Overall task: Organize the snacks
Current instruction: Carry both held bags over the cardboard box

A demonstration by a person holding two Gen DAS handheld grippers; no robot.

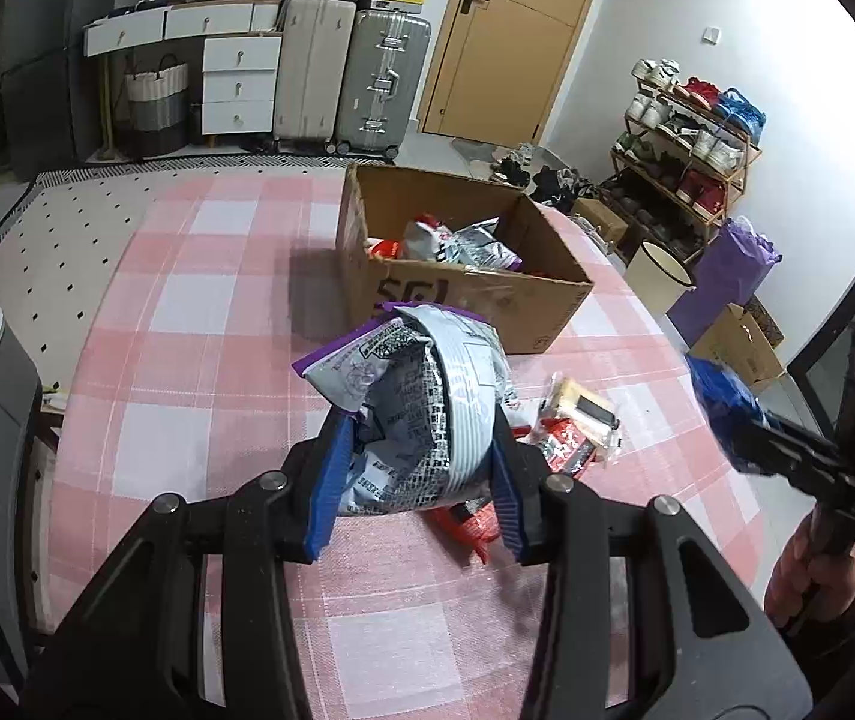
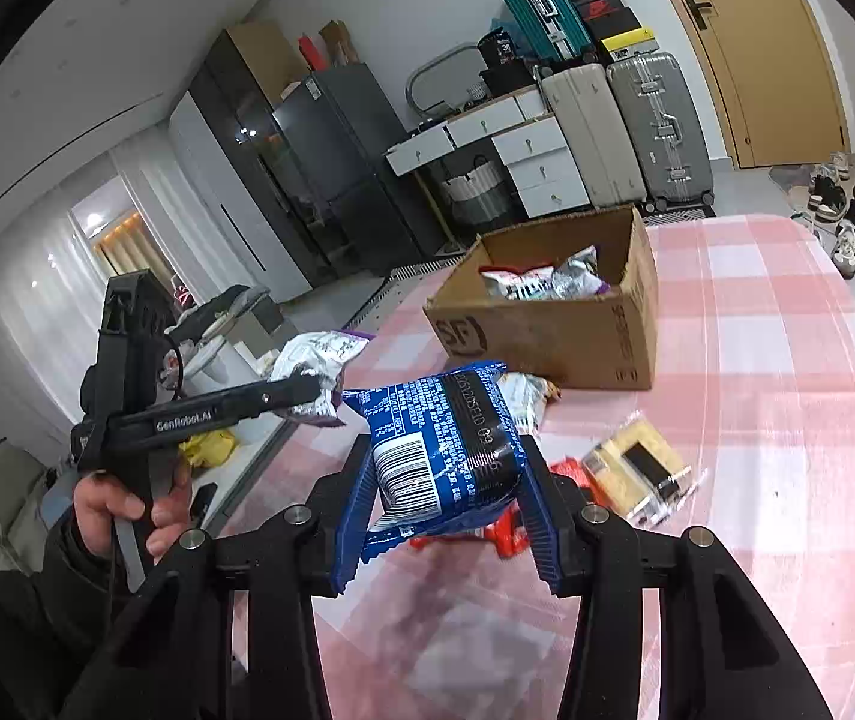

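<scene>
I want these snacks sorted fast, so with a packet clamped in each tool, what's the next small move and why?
Probably carry the left tool forward over the cardboard box and release its silver and purple packet there. The box sits open just ahead with similar packets already inside, while the right tool holds the blue packet and can follow.

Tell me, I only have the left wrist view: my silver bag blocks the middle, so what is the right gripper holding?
Observer: The right gripper is shut on a blue snack packet, barcode facing its camera.
Operator: Is that packet off the table?
Observer: Yes, it is held above the checked tablecloth; red packets lie beneath it.
Operator: Anything printed on the box side that I can't see?
Observer: The cardboard box carries a black logo on the end that faces the right camera.
</scene>
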